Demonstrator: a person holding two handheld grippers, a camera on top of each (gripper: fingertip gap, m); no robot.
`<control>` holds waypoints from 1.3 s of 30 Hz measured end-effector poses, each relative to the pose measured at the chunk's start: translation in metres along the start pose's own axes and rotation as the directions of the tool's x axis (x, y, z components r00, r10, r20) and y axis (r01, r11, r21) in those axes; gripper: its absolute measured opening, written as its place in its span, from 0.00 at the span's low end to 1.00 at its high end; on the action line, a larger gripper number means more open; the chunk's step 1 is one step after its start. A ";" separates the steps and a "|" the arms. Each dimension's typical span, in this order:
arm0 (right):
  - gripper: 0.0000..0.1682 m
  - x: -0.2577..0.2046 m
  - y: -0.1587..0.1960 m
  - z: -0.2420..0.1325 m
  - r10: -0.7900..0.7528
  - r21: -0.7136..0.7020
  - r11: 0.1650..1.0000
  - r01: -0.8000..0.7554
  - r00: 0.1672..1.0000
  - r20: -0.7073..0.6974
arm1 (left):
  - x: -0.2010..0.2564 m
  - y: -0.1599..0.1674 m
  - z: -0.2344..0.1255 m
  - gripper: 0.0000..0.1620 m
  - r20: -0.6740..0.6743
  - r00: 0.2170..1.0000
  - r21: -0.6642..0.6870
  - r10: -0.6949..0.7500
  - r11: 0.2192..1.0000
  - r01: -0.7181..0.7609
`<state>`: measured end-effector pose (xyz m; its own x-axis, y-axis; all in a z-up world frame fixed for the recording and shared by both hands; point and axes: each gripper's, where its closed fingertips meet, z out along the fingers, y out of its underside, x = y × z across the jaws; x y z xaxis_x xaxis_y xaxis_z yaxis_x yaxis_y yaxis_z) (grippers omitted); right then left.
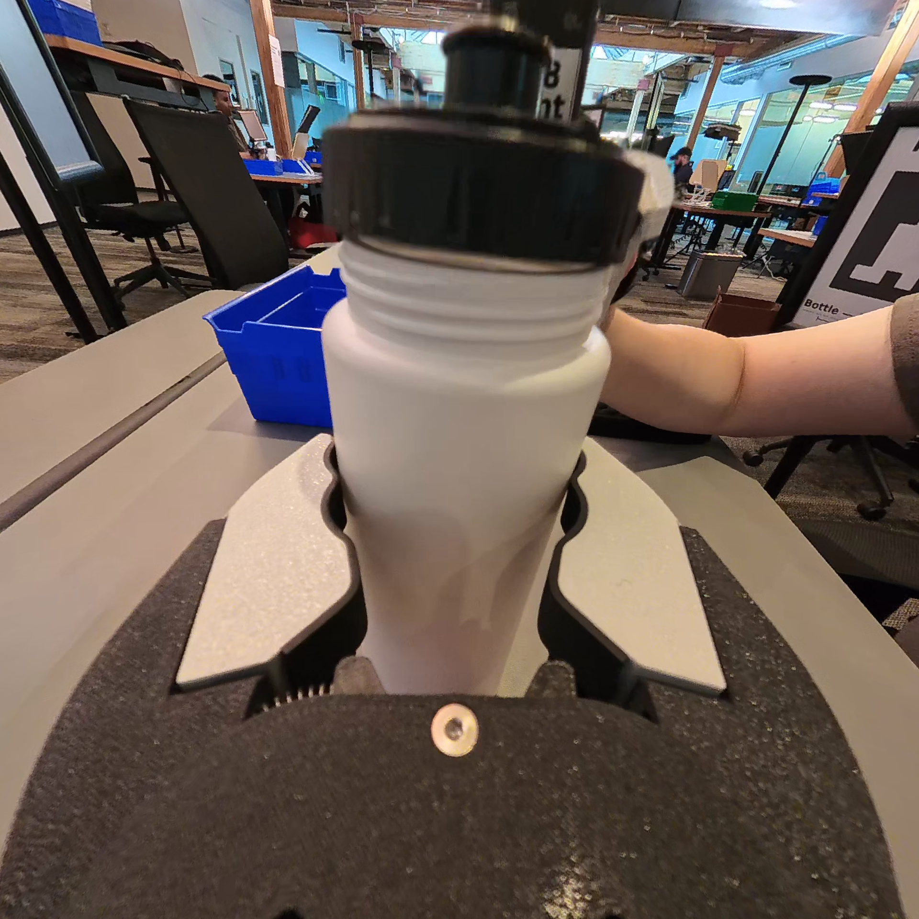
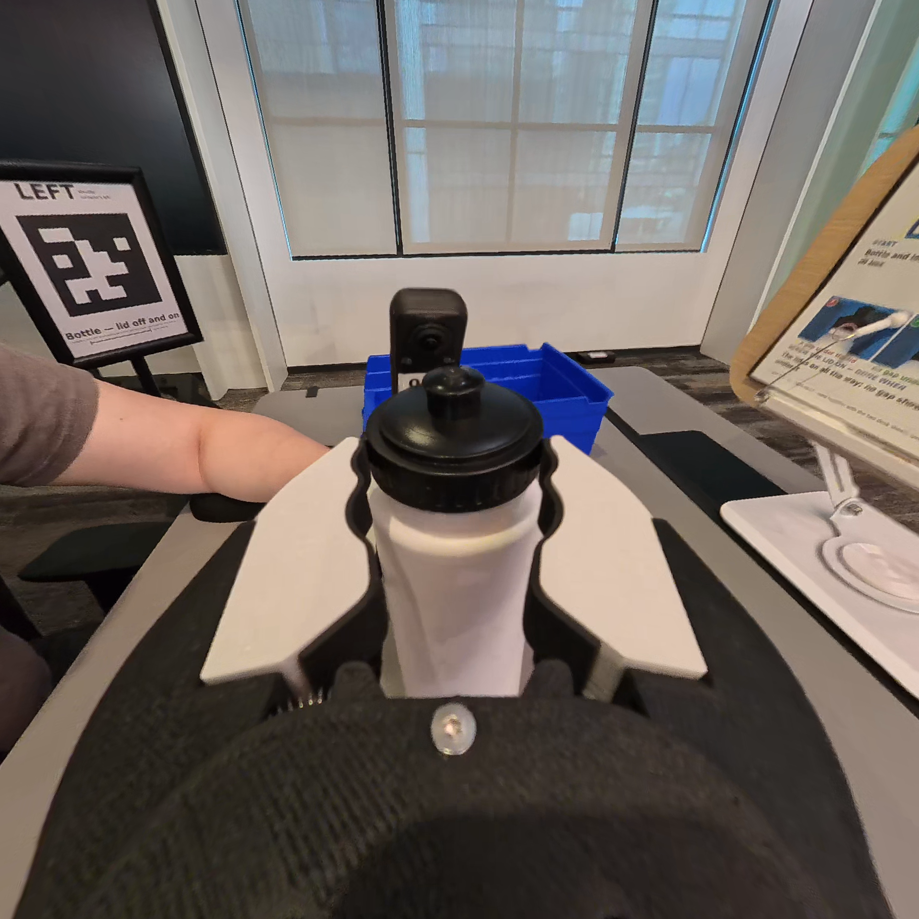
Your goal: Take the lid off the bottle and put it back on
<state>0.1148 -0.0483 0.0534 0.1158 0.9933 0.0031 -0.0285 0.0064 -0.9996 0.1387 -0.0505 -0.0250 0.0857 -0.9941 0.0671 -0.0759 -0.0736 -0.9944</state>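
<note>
A white bottle [image 1: 462, 422] stands upright between the fingers of my left gripper [image 1: 455, 477], which is shut on its body. Its black lid [image 1: 477, 194] with a spout sits slightly tilted on top of the neck, with the white threads below it showing. In the right wrist view my right gripper [image 2: 455, 470] is shut on the lid [image 2: 452, 442] from both sides, above the bottle [image 2: 457, 597]. One white finger of the right gripper shows in the left wrist view [image 1: 654, 189] beside the lid. The left gripper's camera [image 2: 427, 333] shows behind the lid.
A blue bin [image 1: 278, 348] stands on the grey table [image 1: 99, 547] just behind the bottle; it also shows in the right wrist view [image 2: 547, 393]. A person's forearm [image 2: 199, 447] reaches in. A framed marker sign [image 2: 94, 263] and an instruction board [image 2: 845, 298] on a white stand flank the table.
</note>
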 end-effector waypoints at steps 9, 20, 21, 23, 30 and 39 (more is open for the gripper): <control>0.40 -0.005 -0.003 -0.001 -0.059 -0.087 0.995 0.058 0.998 -0.006 | 0.000 0.000 0.001 0.53 -0.001 1.000 -0.008 0.003 1.000 -0.003; 0.40 -0.003 0.004 0.002 -0.094 -0.134 0.987 0.092 0.996 -0.011 | 0.000 0.000 0.001 0.53 -0.004 1.000 -0.010 0.001 1.000 -0.001; 0.40 -0.003 0.005 0.001 -0.085 -0.130 0.988 0.083 0.996 -0.006 | 0.000 0.000 0.001 0.53 -0.006 1.000 -0.010 0.001 1.000 -0.001; 0.40 -0.003 0.006 0.001 -0.071 -0.123 0.990 0.072 0.997 0.008 | 0.001 0.000 0.001 0.53 -0.009 1.000 -0.009 0.000 1.000 0.000; 0.40 -0.003 0.008 0.002 -0.074 -0.136 0.988 0.074 0.997 0.006 | 0.001 0.000 0.001 0.53 -0.011 1.000 -0.011 -0.001 1.000 0.000; 0.40 -0.002 0.008 0.003 -0.056 -0.123 0.991 0.055 0.998 -0.011 | 0.001 0.000 0.001 0.53 -0.003 1.000 -0.008 -0.006 1.000 0.006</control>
<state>0.1111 -0.0495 0.0455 0.1284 0.9900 0.0591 0.1002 0.0463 -0.9939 0.1398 -0.0514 -0.0253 0.0833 -0.9939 0.0729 -0.0833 -0.0798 -0.9933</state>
